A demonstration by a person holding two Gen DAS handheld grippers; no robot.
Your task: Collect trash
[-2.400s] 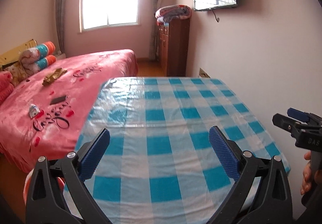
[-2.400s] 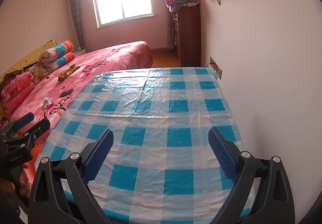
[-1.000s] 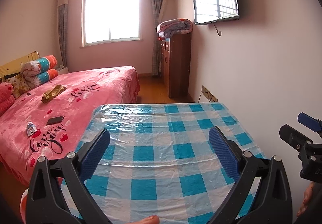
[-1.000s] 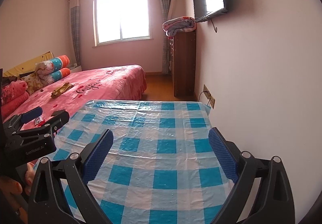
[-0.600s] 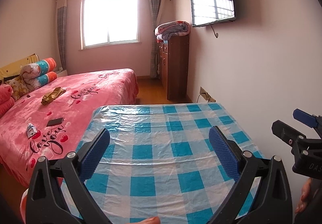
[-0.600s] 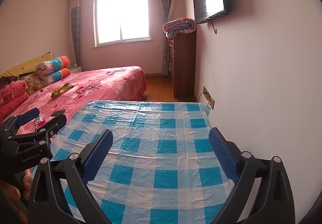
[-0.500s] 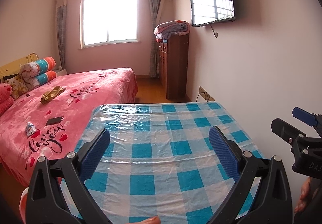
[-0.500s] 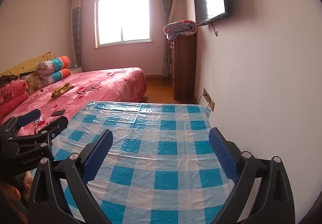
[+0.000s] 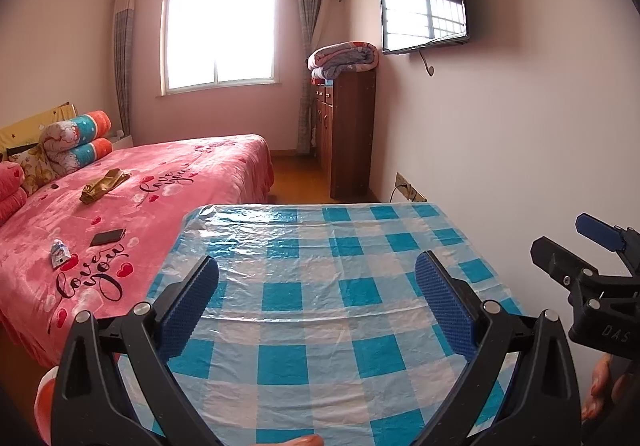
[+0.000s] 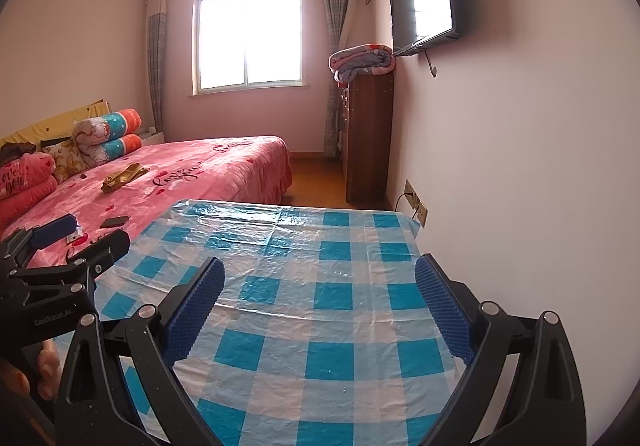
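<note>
Both grippers hover over a table [image 9: 320, 246] with a blue-and-white checked plastic cover. My left gripper [image 9: 318, 300] is open with nothing between its blue pads. My right gripper [image 10: 320, 300] is open and empty too; it also shows at the right edge of the left wrist view [image 9: 576, 250]. On the pink bed [image 9: 168, 185] to the left lie a crumpled gold wrapper [image 9: 103, 185], a small white crumpled packet [image 9: 59, 252] and a dark phone [image 9: 107, 237]. The gold wrapper [image 10: 123, 173] and the phone [image 10: 114, 222] also show in the right wrist view.
A white wall [image 9: 500, 125] runs along the table's right side with a socket [image 9: 406, 185] at its far corner. A brown cabinet [image 9: 348, 133] with a folded blanket [image 9: 344, 59] stands beyond. A TV [image 9: 424, 17] hangs above. Pillows and rolled quilts [image 9: 76, 141] sit at the bed's head.
Both cameras have tilted up from the tabletop, so more of the room, window and TV is in view. Both grippers stay open and empty.
</note>
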